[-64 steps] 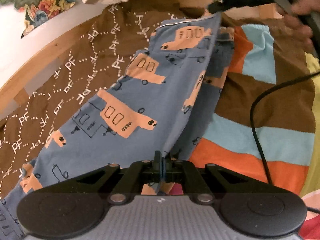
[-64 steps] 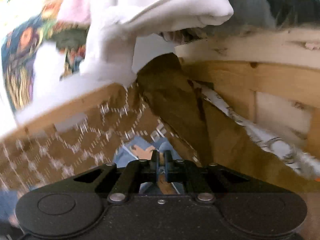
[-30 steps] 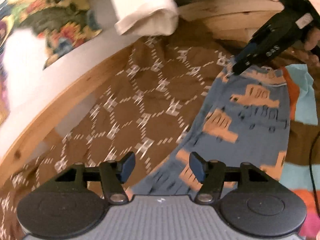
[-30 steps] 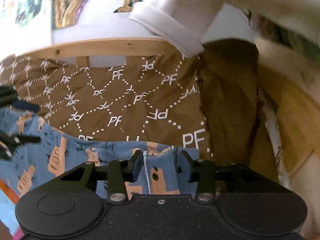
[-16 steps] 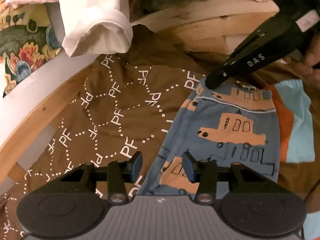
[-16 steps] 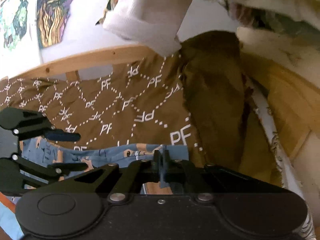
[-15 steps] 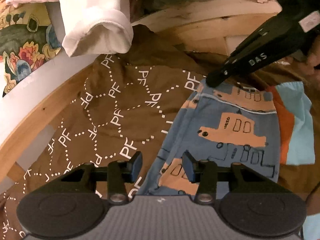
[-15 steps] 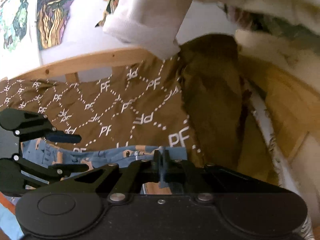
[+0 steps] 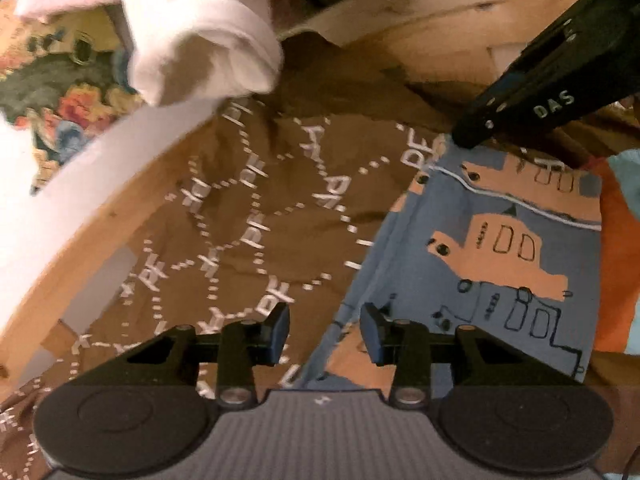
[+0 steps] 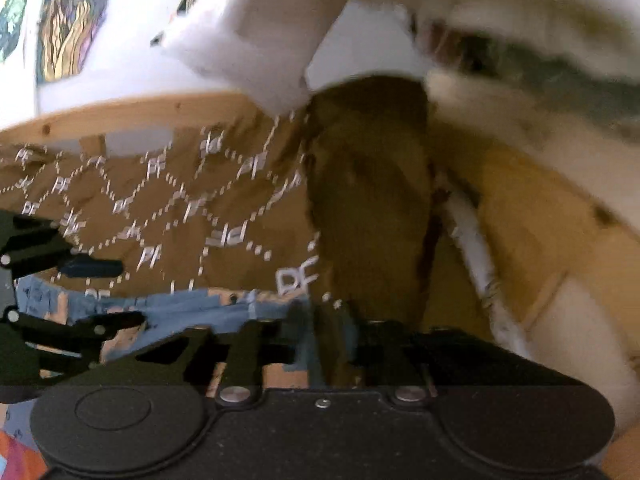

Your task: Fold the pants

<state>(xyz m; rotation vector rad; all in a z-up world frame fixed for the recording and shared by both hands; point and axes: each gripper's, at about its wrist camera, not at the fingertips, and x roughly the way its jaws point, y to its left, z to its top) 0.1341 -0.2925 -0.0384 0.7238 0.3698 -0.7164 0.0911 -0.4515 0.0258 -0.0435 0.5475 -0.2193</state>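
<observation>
The blue pants (image 9: 500, 264) with orange vehicle prints lie flat on a brown bedspread, waistband at the far end. My left gripper (image 9: 325, 332) hovers over the pants' left edge. Its jaws are closing, with that edge lying under the gap and the pads not pressing on it. The right gripper (image 9: 468, 136) touches the waistband's far left corner. In the blurred right wrist view, the right gripper (image 10: 324, 336) has its jaws opening, with the corner of the pants (image 10: 180, 308) between them. The left gripper (image 10: 124, 292) shows at the left edge of that view.
The brown bedspread (image 9: 248, 216) carries a white PF pattern. A wooden bed rail (image 9: 80, 240) curves along the left and back. A white garment (image 9: 208, 40) hangs down over the rail. An orange and light blue striped blanket (image 9: 616, 240) lies right of the pants.
The left gripper moved up along the pants toward the waistband and its jaws narrowed. The right gripper closed on the waistband corner half a second ago and has now parted again.
</observation>
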